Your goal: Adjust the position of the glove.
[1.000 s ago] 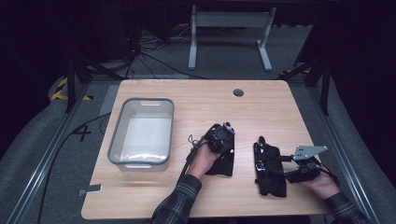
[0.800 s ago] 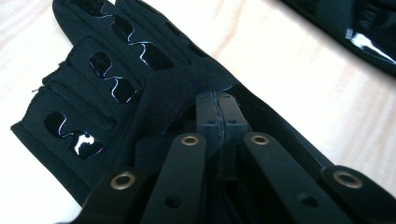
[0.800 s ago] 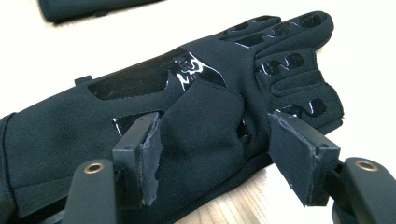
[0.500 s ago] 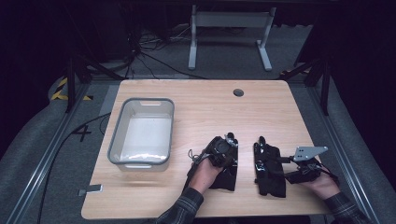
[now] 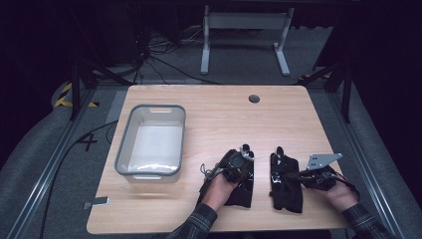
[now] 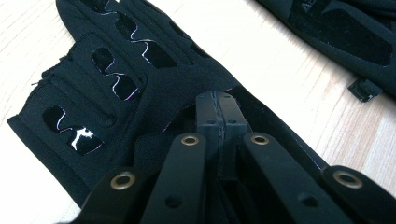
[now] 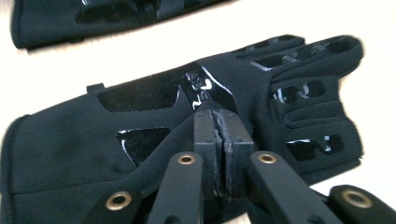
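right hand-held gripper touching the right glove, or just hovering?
Touching. In the right gripper view, the right hand-held gripper has just closed its jaws, pinching a fold of the right glove fabric.

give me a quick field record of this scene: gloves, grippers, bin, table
left glove: black glove flat on the table, under the left gripper
right glove: black glove flat on the table, beside the first, apart from it
left gripper: jaws together, pinching a fold of the left glove's fabric
right gripper: jaws have just been closing, now together on a pinch of the right glove's back
bin: grey-rimmed clear bin on the left of the table, nothing in it
table: light wooden top with a round cable hole near the far edge
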The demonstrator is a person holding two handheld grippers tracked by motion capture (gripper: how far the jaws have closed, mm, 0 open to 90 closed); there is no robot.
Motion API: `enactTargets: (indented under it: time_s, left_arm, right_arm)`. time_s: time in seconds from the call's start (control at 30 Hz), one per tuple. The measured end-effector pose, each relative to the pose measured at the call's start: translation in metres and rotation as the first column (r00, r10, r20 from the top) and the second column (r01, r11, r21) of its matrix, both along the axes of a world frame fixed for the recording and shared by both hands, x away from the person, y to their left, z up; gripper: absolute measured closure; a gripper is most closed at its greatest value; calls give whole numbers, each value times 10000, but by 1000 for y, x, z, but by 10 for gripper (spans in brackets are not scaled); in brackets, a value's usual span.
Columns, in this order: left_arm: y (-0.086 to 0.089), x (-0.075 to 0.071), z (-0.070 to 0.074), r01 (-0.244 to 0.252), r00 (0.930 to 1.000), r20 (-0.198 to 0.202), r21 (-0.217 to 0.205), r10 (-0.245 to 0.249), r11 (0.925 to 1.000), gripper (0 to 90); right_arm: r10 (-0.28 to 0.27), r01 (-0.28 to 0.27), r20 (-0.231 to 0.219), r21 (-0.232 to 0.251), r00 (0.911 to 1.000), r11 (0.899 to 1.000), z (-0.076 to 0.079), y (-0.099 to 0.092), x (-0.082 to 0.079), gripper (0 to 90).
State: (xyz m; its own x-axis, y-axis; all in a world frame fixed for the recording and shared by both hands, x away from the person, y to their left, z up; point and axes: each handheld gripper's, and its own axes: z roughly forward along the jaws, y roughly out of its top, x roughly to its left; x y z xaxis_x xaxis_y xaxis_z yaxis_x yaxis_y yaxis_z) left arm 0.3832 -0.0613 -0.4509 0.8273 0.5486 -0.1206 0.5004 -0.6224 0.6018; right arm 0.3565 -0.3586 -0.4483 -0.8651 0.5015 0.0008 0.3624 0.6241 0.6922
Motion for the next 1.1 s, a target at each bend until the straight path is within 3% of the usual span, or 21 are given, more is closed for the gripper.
enactTargets:
  time_s: [0.67,1.1]
  left_arm:
    - [-9,-1,-2,-260,9994,229,-198,264,9995,900]
    - [-16,0,-3,-227,9994,248,-351,236,9991,899]
  right_arm:
    - [634,-633,-140,83,9979,9980,-3,28,21,900]
    - [775,-775,-4,-15,9970,9970,-3,36,23,900]
